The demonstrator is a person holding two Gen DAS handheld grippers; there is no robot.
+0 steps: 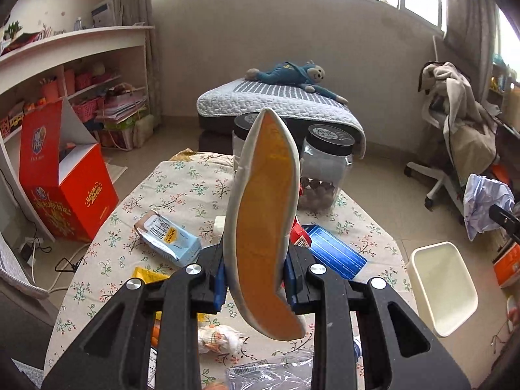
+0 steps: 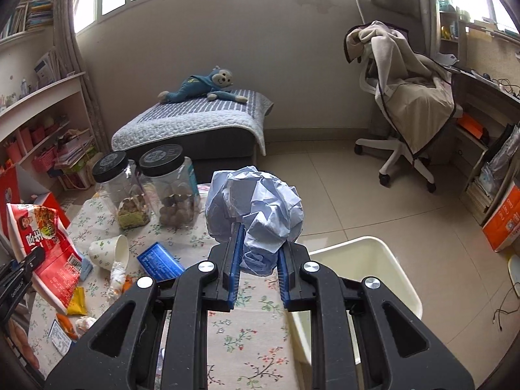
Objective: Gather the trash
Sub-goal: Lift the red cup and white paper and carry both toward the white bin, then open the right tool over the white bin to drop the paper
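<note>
My left gripper (image 1: pixel 256 279) is shut on a flattened snack bag (image 1: pixel 263 224), seen edge-on with an orange inside and grey rim, held upright above the floral table (image 1: pixel 182 188). In the right wrist view the same bag shows as a red printed snack bag (image 2: pixel 45 250) at the far left. My right gripper (image 2: pixel 258 269) is shut on a crumpled pale blue paper ball (image 2: pixel 256 214), held over the table's right edge. The ball also shows in the left wrist view (image 1: pixel 484 204). A cream trash bin (image 2: pixel 364 276) stands on the floor right of the table, also in the left wrist view (image 1: pixel 442 286).
On the table lie a light blue carton (image 1: pixel 169 237), a blue box (image 2: pixel 159 261), a tipped paper cup (image 2: pixel 109 252), small wrappers (image 1: pixel 217 338) and two black-lidded jars (image 2: pixel 169 188). A red box (image 1: pixel 65 175), a bed (image 2: pixel 195 123) and a draped chair (image 2: pixel 409 113) surround it.
</note>
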